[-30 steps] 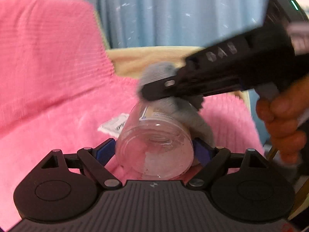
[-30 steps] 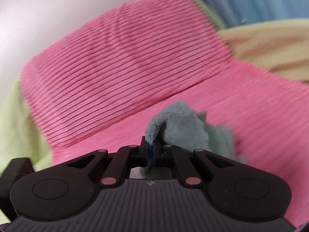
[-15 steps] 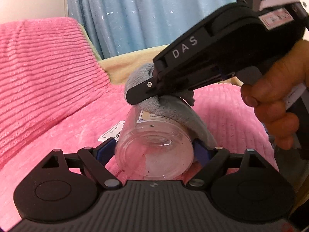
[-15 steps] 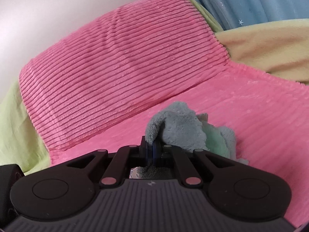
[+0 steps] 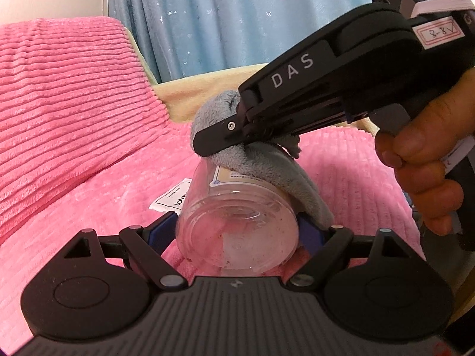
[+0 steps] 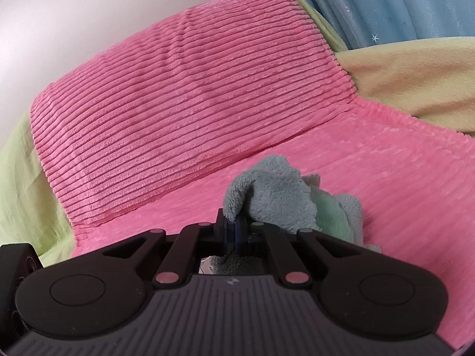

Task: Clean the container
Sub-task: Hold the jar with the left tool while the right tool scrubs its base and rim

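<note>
A clear plastic jar (image 5: 237,228) with a paper label lies on its side, its base toward the left wrist camera, specks inside. My left gripper (image 5: 237,231) is shut on the jar, blue pads pressing both sides. A grey fleece cloth (image 5: 267,166) is draped over the jar's top and right side. My right gripper (image 5: 207,145) comes in from the upper right, held by a hand (image 5: 421,172), and is shut on that cloth. In the right wrist view the cloth (image 6: 273,195) bunches above my closed right gripper (image 6: 234,231); the jar is almost wholly hidden below.
A pink ribbed blanket (image 5: 74,178) covers the seat and a pink cushion (image 6: 184,95) behind. A white fabric tag (image 5: 170,201) lies on the blanket by the jar. Yellow-green fabric (image 6: 409,74) and a blue starred curtain (image 5: 237,20) lie beyond.
The right gripper with the cloth has slid along the top of the jar, toward the left and away from the camera. The left gripper keeps the jar still.
</note>
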Demonstrator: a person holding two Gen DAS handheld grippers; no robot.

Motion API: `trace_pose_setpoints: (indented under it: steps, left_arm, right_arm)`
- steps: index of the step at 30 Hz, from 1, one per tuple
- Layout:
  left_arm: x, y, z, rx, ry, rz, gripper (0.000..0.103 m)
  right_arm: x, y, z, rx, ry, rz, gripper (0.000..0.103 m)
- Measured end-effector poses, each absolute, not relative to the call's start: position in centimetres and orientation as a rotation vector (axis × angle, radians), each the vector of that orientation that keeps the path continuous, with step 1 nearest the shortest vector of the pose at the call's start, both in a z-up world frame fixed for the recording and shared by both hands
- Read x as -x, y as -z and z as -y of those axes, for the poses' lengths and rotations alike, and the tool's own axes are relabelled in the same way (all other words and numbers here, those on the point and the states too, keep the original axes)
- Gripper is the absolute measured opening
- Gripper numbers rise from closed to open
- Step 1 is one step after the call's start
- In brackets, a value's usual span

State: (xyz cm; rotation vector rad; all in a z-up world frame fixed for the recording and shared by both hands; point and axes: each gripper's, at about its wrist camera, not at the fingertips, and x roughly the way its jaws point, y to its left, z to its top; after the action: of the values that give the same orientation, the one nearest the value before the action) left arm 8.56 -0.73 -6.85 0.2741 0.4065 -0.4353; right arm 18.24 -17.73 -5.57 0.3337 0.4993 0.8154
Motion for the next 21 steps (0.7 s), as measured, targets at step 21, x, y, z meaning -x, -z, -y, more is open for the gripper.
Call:
trace_pose_setpoints:
  steps: [21]
  left_arm:
    - [-10.2, 6.9, -1.2, -0.067, 0.457, -0.496, 0.085]
  right_arm:
    - [-16.6, 5.2, 15.6, -0.353, -0.981, -0.591, 0.002]
